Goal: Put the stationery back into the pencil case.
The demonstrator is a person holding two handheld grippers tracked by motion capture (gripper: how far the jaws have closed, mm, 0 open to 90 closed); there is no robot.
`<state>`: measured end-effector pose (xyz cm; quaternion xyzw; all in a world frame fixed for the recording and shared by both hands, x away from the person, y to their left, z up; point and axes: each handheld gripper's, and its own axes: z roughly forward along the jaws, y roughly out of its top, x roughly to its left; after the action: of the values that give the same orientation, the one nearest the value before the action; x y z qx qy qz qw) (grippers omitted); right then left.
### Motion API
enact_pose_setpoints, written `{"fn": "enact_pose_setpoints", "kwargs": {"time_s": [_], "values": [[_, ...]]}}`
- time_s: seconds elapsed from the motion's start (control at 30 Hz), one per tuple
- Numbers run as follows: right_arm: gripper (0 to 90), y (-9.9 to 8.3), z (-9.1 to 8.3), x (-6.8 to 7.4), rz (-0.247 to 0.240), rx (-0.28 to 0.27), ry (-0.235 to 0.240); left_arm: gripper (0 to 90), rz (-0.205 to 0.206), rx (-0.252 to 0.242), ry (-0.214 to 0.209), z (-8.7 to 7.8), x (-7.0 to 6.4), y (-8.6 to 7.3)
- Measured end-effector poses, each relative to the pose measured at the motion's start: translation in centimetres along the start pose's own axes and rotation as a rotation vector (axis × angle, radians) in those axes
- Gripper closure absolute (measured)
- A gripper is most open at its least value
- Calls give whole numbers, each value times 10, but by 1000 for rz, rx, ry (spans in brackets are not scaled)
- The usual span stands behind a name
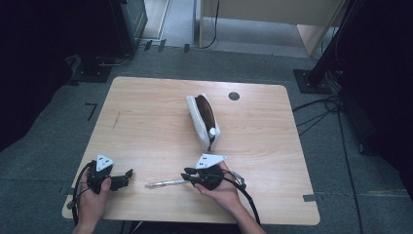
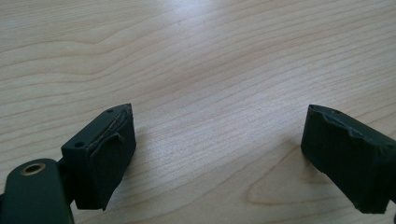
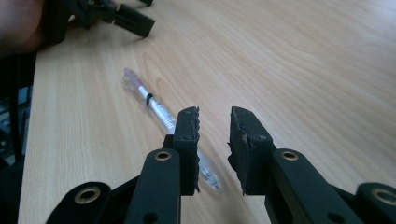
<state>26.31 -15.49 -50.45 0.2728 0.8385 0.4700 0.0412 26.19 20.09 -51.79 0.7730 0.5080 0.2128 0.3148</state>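
While the pen (image 3: pixel 154 105) lies flat on the bench (image 1: pixel 146 126) beside the right claw (image 3: pixel 214 122), jaws parted and empty, pickup seems underway; next, straddle and close; left claw (image 2: pixel 217 140) idles wide open.

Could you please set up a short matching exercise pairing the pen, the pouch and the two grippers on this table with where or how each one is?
Things:
1. clear plastic pen
2. white zipped pouch with dark lining
3. left gripper
4. right gripper

States:
A. lying unzipped near the middle of the light wooden table
B. jaws wide apart over bare wood
C. lying flat near the table's front edge, one end at a gripper's jaws
D. jaws a narrow gap apart, one jaw over the pen

Pairs: 1-C, 2-A, 3-B, 4-D
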Motion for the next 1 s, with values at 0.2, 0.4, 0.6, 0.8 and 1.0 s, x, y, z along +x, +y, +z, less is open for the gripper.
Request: {"fn": "enact_pose_setpoints", "kwargs": {"time_s": [0.2,0.4,0.6,0.8,1.0], "values": [[720,-1,6,3,-22,23,23,104,0,0,0,0,0,0],[713,-3,10,4,-27,44,33,104,0,0,0,0,0,0],[713,-5,15,4,-40,78,33,104,0,0,-1,0,0,0],[729,-9,18,5,-70,97,14,104,2,0,-2,0,0,0],[805,-11,15,5,-59,85,-9,104,3,0,-3,0,0,0]]}}
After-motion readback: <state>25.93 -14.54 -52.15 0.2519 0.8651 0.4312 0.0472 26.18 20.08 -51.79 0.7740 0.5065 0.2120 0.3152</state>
